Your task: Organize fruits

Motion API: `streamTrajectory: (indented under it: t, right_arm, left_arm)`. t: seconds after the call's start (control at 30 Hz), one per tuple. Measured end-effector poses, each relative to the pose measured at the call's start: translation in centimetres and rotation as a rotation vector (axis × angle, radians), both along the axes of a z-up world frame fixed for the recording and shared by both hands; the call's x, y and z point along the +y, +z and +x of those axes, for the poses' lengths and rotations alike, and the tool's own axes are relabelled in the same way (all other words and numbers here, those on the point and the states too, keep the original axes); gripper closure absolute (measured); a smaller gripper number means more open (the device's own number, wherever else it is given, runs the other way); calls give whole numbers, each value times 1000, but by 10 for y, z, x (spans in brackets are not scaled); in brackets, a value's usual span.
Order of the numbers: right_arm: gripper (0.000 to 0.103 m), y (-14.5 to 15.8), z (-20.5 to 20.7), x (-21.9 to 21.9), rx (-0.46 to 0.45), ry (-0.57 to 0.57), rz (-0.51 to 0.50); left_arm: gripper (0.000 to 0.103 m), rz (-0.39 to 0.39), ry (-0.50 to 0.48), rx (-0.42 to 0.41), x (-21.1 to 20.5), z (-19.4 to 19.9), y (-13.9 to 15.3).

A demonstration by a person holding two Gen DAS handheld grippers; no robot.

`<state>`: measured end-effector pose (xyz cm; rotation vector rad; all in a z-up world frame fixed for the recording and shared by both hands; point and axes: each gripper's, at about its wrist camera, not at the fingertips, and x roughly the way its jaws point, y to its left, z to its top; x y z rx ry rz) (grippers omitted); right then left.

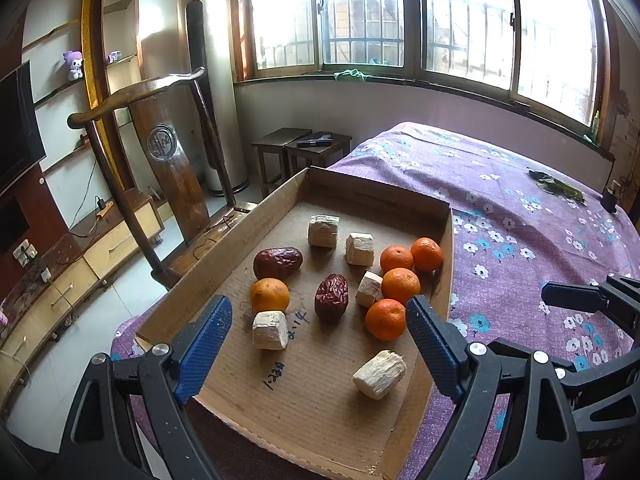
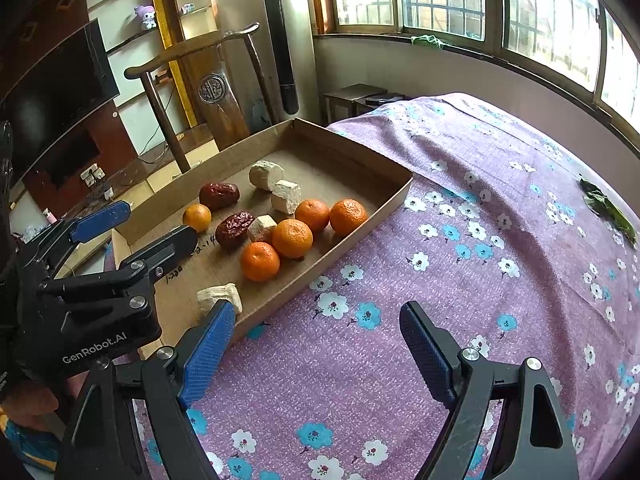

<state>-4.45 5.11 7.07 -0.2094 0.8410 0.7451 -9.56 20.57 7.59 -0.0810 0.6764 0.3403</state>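
Both grippers, left gripper [image 1: 320, 344] and right gripper [image 2: 316, 344], spread wide, empty; mandarins [image 1: 401, 285], red dates [image 1: 331, 297], pale chunks [image 1: 270, 330] lie mixed ahead of the left fingers; sorting stage unclear.

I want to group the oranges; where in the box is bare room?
The near end of the box is bare, around the lone pale chunk, and so is the far strip behind the two far chunks. The middle is crowded, worst around the four oranges by the right wall.
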Motion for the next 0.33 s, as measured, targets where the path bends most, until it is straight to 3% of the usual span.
streamTrajectory:
  t: [0.33]
  right_arm:
    - [15,5,0,-16,-11,-35,8]
  left_arm:
    - [15,18,-23,-3,-11,1,3]
